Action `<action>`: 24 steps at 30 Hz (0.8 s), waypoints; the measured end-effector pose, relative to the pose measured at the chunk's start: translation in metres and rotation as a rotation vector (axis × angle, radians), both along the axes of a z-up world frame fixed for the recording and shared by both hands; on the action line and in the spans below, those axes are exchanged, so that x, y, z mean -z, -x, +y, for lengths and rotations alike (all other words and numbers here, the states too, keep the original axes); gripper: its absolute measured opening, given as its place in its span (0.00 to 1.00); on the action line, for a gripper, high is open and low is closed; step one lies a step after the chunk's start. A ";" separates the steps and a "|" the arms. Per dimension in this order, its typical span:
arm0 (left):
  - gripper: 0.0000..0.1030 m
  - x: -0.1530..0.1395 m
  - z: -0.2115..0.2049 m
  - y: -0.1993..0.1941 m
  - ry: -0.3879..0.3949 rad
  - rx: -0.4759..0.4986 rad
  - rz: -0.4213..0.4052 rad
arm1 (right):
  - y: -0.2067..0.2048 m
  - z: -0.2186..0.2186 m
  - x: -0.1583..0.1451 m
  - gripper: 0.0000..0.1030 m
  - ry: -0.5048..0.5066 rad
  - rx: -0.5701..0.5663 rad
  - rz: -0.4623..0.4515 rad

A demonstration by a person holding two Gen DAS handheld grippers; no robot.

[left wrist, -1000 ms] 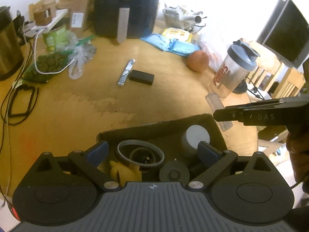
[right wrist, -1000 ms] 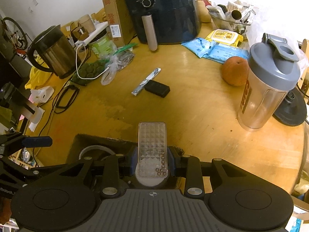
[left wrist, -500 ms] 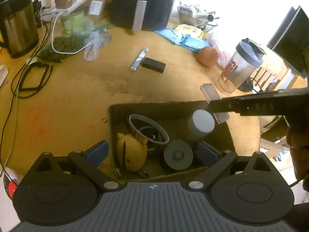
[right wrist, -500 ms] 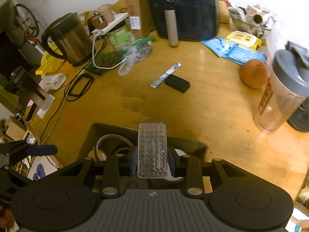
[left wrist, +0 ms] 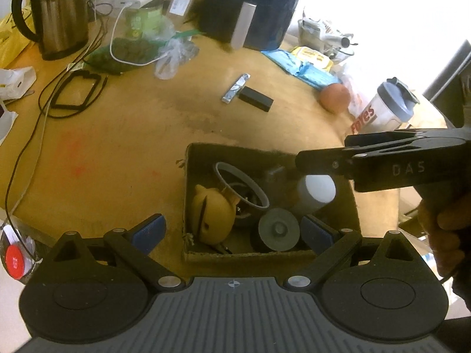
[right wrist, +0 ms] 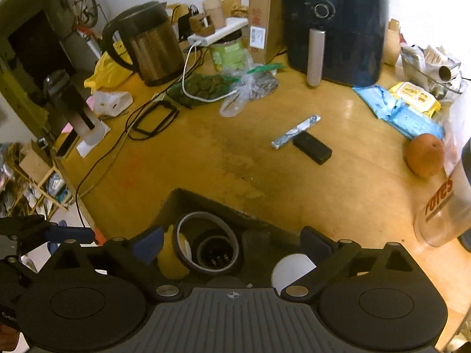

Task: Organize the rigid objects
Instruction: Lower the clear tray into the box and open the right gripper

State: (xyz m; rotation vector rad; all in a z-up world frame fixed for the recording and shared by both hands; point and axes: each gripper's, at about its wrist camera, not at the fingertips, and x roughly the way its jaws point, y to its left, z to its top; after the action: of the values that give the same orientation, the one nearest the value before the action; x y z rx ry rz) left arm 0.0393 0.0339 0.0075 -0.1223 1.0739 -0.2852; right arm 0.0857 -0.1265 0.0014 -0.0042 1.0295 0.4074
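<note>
Now both grippers hover over the cardboard box [left wrist: 188, 200], fingers spread and empty. Loose pieces sit gathered inside, while a black block [right wrist: 312, 148] waits on the surface [right wrist: 206, 158].

**Kitchen clutter crowding a wooden table**

A dark air fryer [right wrist: 335, 23] is standing at the table's far edge, with a steel kettle [right wrist: 150, 47] sitting well to its left. A protein shaker [left wrist: 385, 108] is standing upright at the right, an orange fruit [right wrist: 425, 154] resting near it. Blue wipe packets [right wrist: 397, 111] are lying nearby.
</note>
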 end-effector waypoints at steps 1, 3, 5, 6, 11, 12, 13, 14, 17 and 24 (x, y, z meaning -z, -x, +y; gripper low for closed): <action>0.97 0.000 0.000 0.001 -0.002 0.001 0.003 | 0.000 0.001 0.002 0.98 0.005 0.000 0.011; 0.97 0.001 -0.001 0.001 -0.003 0.003 0.007 | 0.000 0.000 0.006 1.00 0.013 0.003 0.030; 0.97 0.001 -0.002 0.000 -0.003 0.005 0.008 | 0.000 -0.002 0.009 1.00 0.021 0.009 0.041; 0.97 0.001 -0.003 0.000 -0.004 0.007 0.008 | 0.001 -0.003 0.010 1.00 0.027 0.015 0.044; 0.97 0.002 -0.009 -0.003 -0.010 0.023 0.014 | 0.000 -0.016 0.014 1.00 0.038 0.073 0.050; 0.97 0.002 -0.010 -0.004 -0.013 0.027 0.016 | -0.001 -0.019 0.015 1.00 0.037 0.089 0.051; 0.97 0.002 -0.011 -0.005 -0.015 0.030 0.017 | -0.001 -0.022 0.016 1.00 0.035 0.105 0.055; 0.97 0.002 -0.012 -0.006 -0.016 0.033 0.019 | -0.001 -0.025 0.017 1.00 0.029 0.119 0.058; 0.97 0.002 -0.015 -0.009 -0.017 0.045 0.019 | 0.000 -0.032 0.019 1.00 0.025 0.151 0.053; 0.97 0.003 -0.025 -0.015 -0.025 0.083 0.021 | 0.002 -0.044 0.025 1.00 0.086 0.190 0.021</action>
State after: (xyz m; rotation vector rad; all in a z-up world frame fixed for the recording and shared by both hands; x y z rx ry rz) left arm 0.0545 0.0090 0.0041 -0.0586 1.1046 -0.3457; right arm 0.0839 -0.1705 -0.0235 0.0204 1.0575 0.1903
